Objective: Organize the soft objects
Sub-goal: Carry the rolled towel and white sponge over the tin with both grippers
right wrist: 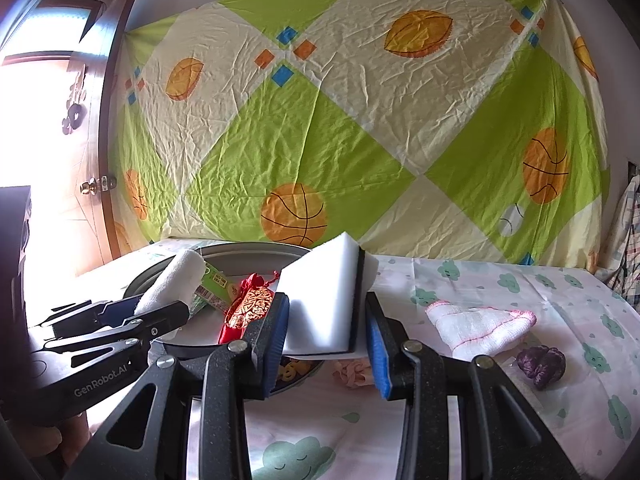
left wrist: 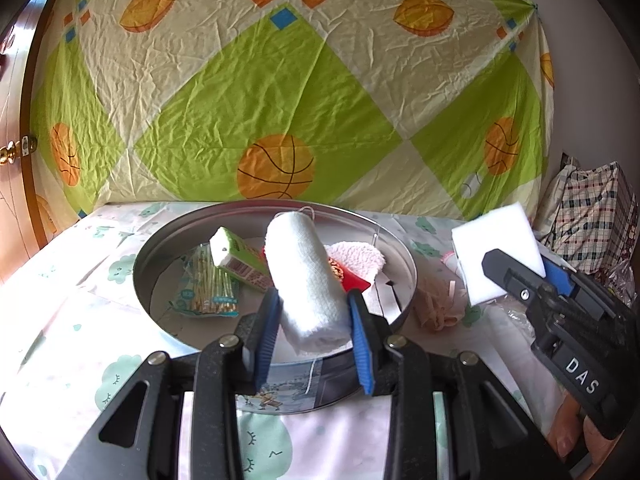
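My left gripper (left wrist: 314, 304) is shut on a rolled white towel (left wrist: 306, 268) and holds it over the near rim of a round metal tin (left wrist: 160, 240). My right gripper (right wrist: 326, 308) is shut on a white sponge block (right wrist: 324, 300), held above the table just right of the tin. The sponge also shows in the left wrist view (left wrist: 496, 248), and the towel in the right wrist view (right wrist: 172, 280). In the tin lie a green carton (left wrist: 240, 260), a packet of sticks (left wrist: 210, 290), a red pouch (right wrist: 248, 308) and a white fleecy cloth (left wrist: 360, 258).
On the cloud-print tablecloth right of the tin lie a white cloth with pink edging (right wrist: 480, 326), a peach-coloured cloth (left wrist: 436, 306) and a dark purple scrunched item (right wrist: 542, 364). A plaid bag (left wrist: 592, 216) stands at the far right. A patterned sheet (left wrist: 280, 80) hangs behind.
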The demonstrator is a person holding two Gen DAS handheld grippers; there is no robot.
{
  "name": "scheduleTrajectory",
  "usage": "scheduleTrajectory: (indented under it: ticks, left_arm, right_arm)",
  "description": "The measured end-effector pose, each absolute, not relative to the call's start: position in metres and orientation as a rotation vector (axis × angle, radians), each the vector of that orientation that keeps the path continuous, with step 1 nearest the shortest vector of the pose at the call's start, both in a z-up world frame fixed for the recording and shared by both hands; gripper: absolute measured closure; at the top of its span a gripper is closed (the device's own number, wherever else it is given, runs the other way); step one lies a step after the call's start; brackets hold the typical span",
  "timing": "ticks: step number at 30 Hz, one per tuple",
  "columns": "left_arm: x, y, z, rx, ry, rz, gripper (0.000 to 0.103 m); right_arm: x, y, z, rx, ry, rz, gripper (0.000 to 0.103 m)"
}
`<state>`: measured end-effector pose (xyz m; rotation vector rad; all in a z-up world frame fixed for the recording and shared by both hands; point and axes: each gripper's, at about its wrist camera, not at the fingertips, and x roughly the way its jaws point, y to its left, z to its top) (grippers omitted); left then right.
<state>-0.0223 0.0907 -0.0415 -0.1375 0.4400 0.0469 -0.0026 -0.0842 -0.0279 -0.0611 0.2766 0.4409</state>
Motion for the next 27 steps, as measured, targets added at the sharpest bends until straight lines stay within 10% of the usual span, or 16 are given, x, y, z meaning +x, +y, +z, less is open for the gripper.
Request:
scheduleTrajectory:
  ticks: [27]
  left_arm:
    - [-0.030,0.115,-0.040,-0.150,0.438,0.069,0.070]
  right_arm:
    - [-0.008,-0.060,-0.028,-0.076,0.274,0.507,0.063]
